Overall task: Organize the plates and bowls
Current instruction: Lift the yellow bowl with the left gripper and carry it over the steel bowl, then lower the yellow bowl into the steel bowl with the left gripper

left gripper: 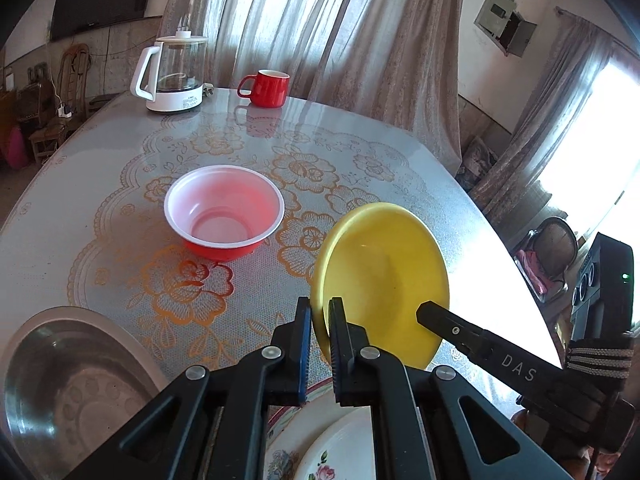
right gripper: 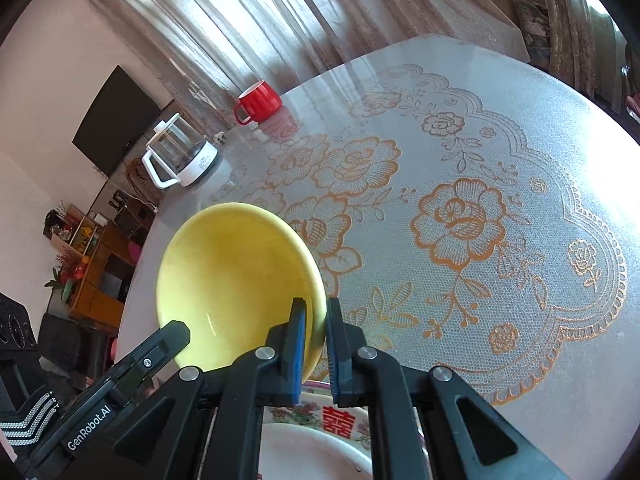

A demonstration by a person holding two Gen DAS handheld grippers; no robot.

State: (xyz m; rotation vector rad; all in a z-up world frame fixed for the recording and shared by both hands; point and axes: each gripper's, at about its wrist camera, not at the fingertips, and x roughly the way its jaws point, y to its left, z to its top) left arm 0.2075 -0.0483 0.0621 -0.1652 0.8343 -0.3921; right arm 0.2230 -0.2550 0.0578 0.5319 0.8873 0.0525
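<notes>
A yellow dish [left gripper: 384,264] hangs tilted above the table, held from both sides. My left gripper [left gripper: 320,307] is shut on its left rim. My right gripper [right gripper: 317,307] is shut on the opposite rim of the yellow dish [right gripper: 232,272]. Directly below lies a white floral plate [left gripper: 320,456], whose red-lettered rim [right gripper: 340,420] shows in the right wrist view. A red bowl [left gripper: 224,212] with a white inside stands on the table further back on the left. A steel basin [left gripper: 60,380] sits at the near left.
A glass kettle [left gripper: 176,76] and a red mug [left gripper: 268,88] stand at the table's far edge before the curtains. The round table [right gripper: 520,160] carries a lace cloth with orange flowers. Chairs and a speaker stand past its right edge.
</notes>
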